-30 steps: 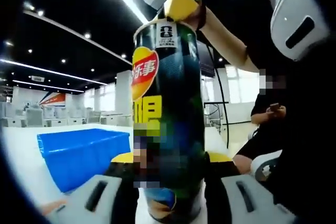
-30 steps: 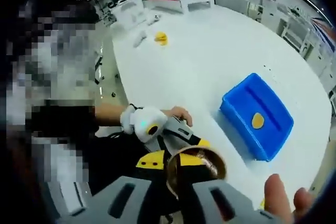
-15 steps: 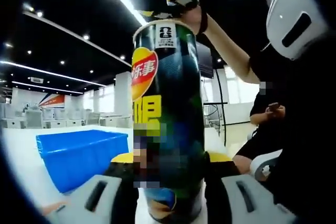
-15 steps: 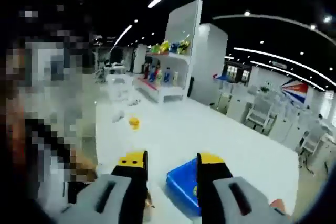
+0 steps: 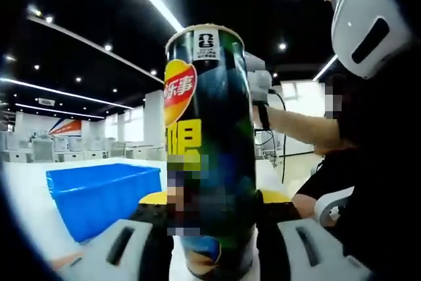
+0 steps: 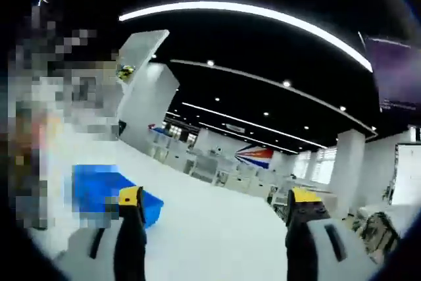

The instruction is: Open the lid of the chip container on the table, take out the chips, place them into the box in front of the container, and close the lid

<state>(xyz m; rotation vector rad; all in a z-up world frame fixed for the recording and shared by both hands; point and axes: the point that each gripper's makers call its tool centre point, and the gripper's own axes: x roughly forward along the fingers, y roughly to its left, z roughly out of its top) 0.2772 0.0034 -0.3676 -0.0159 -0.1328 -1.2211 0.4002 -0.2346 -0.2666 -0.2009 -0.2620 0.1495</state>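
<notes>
Currently left gripper (image 5: pixel 210 228) clamped on the upright chip container (image 5: pixel 210 149), standing on the white table (image 5: pixel 26 202). Blue box (image 5: pixel 102 195) sits left of it. Right gripper (image 6: pixel 214 205) jaws apart, holding nothing.

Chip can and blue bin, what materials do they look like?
Tall dark green cylindrical chip can: likely cardboard tube with glossy printed wrap, judging by the sheen and a pale rim at the top. Blue rectangular open bin: looks like moulded plastic, uniform colour, thick rolled rim, slightly shiny.
</notes>
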